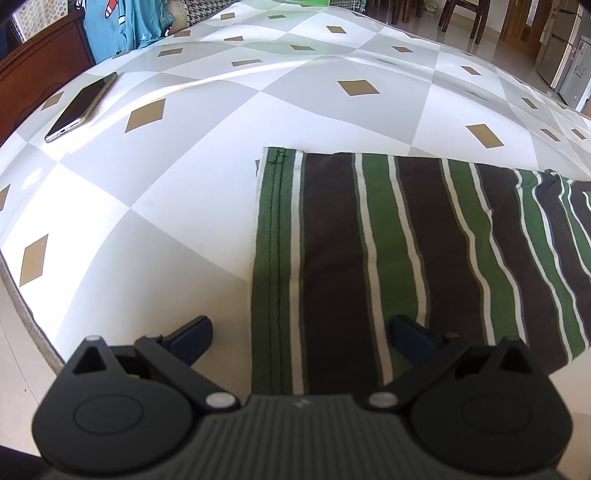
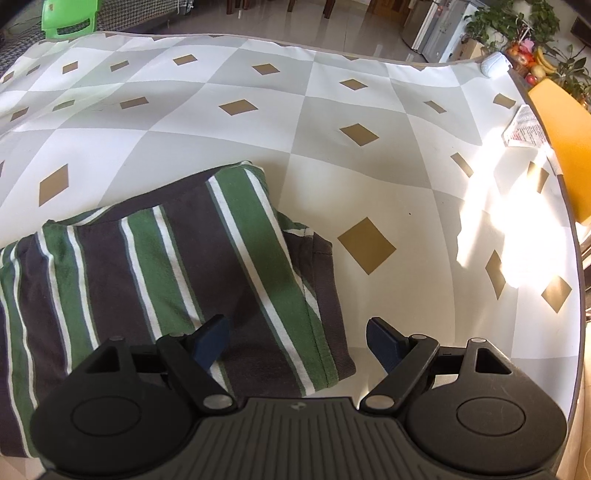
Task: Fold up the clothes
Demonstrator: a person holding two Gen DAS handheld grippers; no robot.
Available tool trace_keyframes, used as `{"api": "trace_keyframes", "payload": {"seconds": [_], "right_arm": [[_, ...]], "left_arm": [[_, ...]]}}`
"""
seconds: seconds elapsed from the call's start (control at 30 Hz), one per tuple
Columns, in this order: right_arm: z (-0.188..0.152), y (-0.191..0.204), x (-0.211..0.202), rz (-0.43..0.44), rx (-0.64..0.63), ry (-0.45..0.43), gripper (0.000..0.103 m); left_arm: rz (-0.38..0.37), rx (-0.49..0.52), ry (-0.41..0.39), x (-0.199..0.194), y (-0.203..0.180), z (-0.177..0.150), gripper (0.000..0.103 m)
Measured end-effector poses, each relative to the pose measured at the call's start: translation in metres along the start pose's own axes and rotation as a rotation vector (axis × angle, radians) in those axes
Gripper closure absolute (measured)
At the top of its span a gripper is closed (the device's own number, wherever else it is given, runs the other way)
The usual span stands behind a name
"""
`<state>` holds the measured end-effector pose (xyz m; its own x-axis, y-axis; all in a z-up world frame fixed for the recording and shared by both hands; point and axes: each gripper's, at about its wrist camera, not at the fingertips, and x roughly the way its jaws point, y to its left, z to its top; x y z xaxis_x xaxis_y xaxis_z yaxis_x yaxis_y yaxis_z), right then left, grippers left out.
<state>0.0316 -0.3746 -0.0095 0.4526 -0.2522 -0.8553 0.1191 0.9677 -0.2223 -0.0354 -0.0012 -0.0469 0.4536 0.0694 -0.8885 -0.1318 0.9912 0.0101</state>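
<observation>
A: What do we see on the worktop?

B: We see a cloth of grey and white diamonds with small tan lozenges. On it, at the near edge, lies the striped garment, folded flat, in dark brown, green and white bands. No box, basket or other container holds it; it rests straight on the cloth.

A: And the two tools?

B: The left gripper hovers over the garment's left hem with its jaws spread wide, one blue pad over bare cloth and the other over the stripes. Nothing is pinched. The right gripper hovers over the garment's right end, jaws likewise spread and empty, one pad above the fabric and one above the worktop.

A: Anything else lying about?

B: From the left wrist we see a phone at the far left, well apart from the garment, and a light blue cloth hanging beyond the far left corner. From the right wrist only, we see a printed packet by the right edge, a small white object at the far right corner, a green plastic chair beyond the far side, and an orange chair back at the right. Bright sun falls across the right side. Nothing lies between the jaws and the garment.
</observation>
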Motion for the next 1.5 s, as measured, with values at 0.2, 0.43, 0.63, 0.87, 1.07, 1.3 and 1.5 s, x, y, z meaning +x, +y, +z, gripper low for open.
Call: {"api": "trace_keyframes", "payload": {"seconds": [0.2,0.43,0.63,0.87,1.07,1.3,1.5], "right_arm": [[-0.008,0.032,-0.024,0.095,-0.095,-0.062,0.022],[-0.035,0.085,-0.045,0.283,-0.257,-0.094,0.022],[-0.068,0.133,-0.057,0.414,-0.427,-0.094,0.023],[-0.102,0.179,-0.076,0.551,-0.605,-0.144,0.025],[-0.125,0.214,-0.088,0.642,-0.718,-0.18,0.036],[-0.143,0.244,-0.096,0.689,-0.817,-0.245,0.047],[-0.153,0.265,-0.102,0.69,-0.893,-0.307,0.047]], "left_arm": [[0.004,-0.013,-0.001,-0.002,0.009,0.0,0.0],[-0.001,-0.014,0.012,0.0,0.014,0.007,0.0],[0.001,0.04,0.057,0.008,0.012,0.019,0.0],[-0.023,0.081,0.108,0.01,0.013,0.038,0.004],[-0.022,0.161,0.113,0.001,0.02,0.064,0.002],[-0.122,-0.009,0.111,0.004,0.045,0.07,0.0],[-0.2,-0.042,0.095,0.003,0.046,0.068,0.0]]}}
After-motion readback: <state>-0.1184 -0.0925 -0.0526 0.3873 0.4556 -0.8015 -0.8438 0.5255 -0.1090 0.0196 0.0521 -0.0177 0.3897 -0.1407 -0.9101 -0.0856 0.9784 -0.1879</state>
